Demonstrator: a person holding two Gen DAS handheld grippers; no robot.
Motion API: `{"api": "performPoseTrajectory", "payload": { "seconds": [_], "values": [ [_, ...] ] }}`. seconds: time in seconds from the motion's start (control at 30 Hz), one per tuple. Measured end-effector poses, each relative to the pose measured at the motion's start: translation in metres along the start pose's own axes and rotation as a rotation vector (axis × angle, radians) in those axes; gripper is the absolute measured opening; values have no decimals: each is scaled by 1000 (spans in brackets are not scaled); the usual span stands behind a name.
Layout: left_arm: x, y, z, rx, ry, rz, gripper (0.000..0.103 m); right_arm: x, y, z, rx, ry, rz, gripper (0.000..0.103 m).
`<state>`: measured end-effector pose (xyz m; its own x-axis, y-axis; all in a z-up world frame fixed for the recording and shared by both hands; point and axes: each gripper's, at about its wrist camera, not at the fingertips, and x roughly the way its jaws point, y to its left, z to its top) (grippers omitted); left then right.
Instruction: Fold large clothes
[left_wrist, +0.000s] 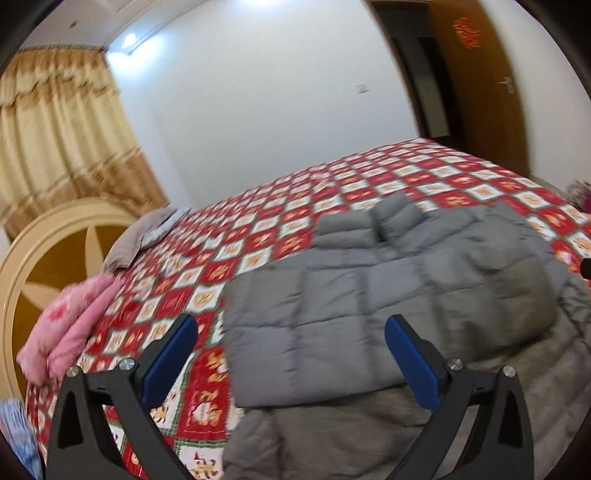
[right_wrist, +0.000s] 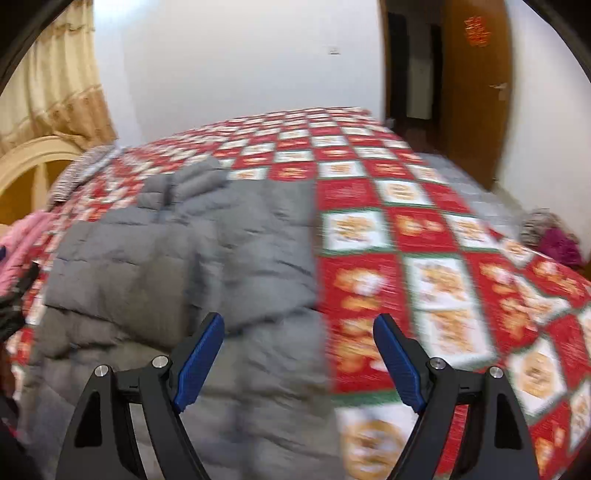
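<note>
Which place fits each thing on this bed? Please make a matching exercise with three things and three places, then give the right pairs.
Things:
1. grey quilted puffer jacket
2. pink fluffy blanket
3. dark purple cloth

Places:
A. at the bed's right edge, in the right wrist view
B. spread on the red and white checked bedspread, ahead of both grippers
C. bunched at the bed's left edge, near the cream headboard

Pairs: 1-B, 2-C, 3-A

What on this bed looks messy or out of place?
Nothing damaged or spilled. The grey padded coat lies partly folded on the red checked bedspread, its lower part still rumpled. A pink garment hangs bunched over the bed's left edge.
</note>
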<state>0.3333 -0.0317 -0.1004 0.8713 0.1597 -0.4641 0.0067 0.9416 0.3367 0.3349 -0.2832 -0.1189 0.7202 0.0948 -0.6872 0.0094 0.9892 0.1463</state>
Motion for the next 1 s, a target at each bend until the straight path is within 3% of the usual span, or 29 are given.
{"api": "performPoseTrajectory", "payload": {
  "seconds": [0.27,0.3,0.33,0.43,0.57,0.97,1.0],
  "values": [
    [45,19,-24,-81,107,24,103,71,48,9,39,125,177,81],
    [50,18,-27,-81,122,23,103,78,50,7,39,147,188,66],
    [52,17,-28,-80,129,23,103,83,53,5,34,166,196,44],
    [56,15,-35,-68,139,22,103,81,52,0,33,153,172,30],
    [61,16,-40,-73,155,16,103,69,41,-2,14,111,107,27],
    [61,15,-35,-56,161,-2,103,74,25,-5,15,136,82,27],
    [57,17,-31,-56,150,-7,103,71,23,-4,25,135,84,31]
  ]
}}
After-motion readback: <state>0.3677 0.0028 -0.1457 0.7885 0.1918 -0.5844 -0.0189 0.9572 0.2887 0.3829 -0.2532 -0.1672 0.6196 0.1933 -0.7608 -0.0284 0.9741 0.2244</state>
